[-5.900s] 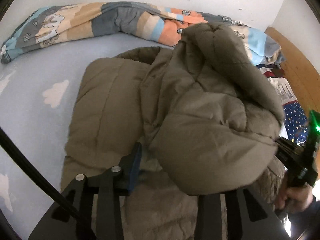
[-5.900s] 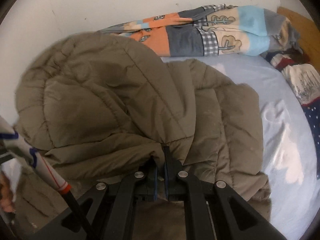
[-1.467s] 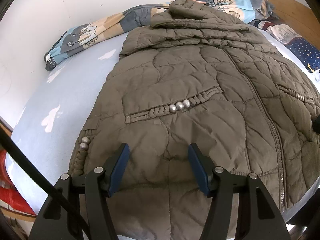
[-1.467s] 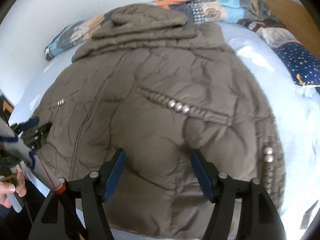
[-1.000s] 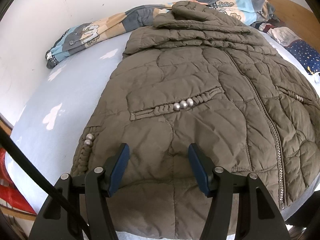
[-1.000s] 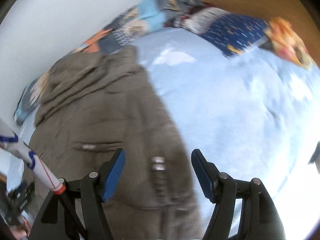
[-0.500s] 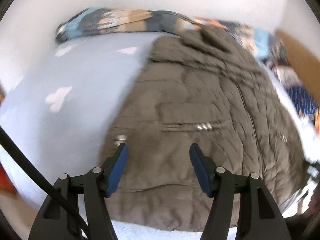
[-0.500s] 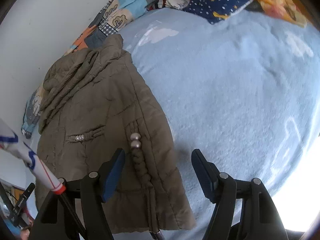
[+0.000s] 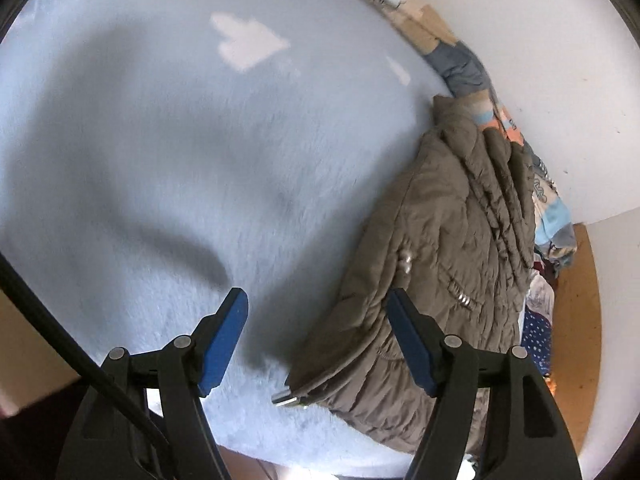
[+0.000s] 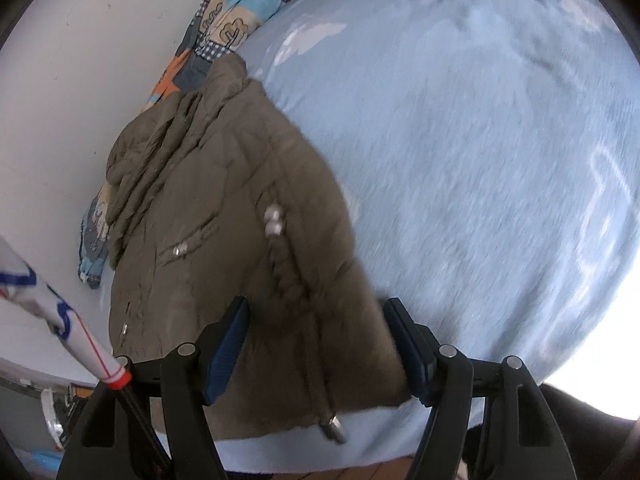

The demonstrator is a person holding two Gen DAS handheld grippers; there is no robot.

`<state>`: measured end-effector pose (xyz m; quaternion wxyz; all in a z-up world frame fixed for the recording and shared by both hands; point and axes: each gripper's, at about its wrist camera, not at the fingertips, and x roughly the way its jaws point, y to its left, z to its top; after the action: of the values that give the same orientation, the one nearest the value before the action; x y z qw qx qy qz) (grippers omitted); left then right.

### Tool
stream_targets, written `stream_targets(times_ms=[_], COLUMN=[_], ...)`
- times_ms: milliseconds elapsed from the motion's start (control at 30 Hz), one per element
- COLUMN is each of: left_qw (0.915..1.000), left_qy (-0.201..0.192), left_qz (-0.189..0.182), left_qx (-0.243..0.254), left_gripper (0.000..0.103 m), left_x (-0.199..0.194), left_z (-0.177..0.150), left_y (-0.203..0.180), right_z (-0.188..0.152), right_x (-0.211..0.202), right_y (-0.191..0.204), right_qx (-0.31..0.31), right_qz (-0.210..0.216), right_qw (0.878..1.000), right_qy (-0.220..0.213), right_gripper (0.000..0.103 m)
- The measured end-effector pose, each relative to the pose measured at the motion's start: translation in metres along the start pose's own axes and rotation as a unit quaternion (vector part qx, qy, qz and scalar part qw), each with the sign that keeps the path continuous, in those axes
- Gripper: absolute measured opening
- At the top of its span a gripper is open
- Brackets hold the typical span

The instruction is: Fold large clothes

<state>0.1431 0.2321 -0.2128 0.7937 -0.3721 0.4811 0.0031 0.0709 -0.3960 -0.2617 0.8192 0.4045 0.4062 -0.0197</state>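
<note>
The left hand-held gripper [image 9: 316,340] is held spread over the blue bed [image 9: 168,168], its jaws just widened, with only the jacket's [image 9: 448,248] near left corner seen between them, nothing pinched. The jacket is laid flat on the bed, hood toward the far wall. The right hand-held gripper [image 10: 318,344] is spread too, hung over the jacket's near right hem.

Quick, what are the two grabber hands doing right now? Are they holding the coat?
Left gripper: open, just been opening, holding nothing.
Right gripper: open over the coat, not gripping it.
</note>
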Motion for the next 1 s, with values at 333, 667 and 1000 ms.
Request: stream_targets(times_ms=[333, 667, 1000], left_qw=[0.9970, 0.9895, 0.9816], left_qy=[0.055, 0.009, -0.028], left_qz=[-0.020, 0.034, 0.071], left_qx=[0.051, 0.140, 0.175], left_gripper=[0.071, 0.059, 0.061], left_x=[0.027, 0.033, 0.036], left_z=[-0.034, -0.057, -0.063], left_y=[-0.026, -0.059, -0.063], right_z=[-0.018, -0.022, -0.020], right_x=[0.012, 0.018, 0.023], right_y=[0.014, 0.025, 0.016], right_qx=[-0.016, -0.031, -0.009], right_qz=[0.017, -0.009, 0.007], right_qw=[1.000, 0.999, 1.000], right_qy=[0.018, 0.000, -0.001], right_gripper=[0.075, 0.043, 0.046])
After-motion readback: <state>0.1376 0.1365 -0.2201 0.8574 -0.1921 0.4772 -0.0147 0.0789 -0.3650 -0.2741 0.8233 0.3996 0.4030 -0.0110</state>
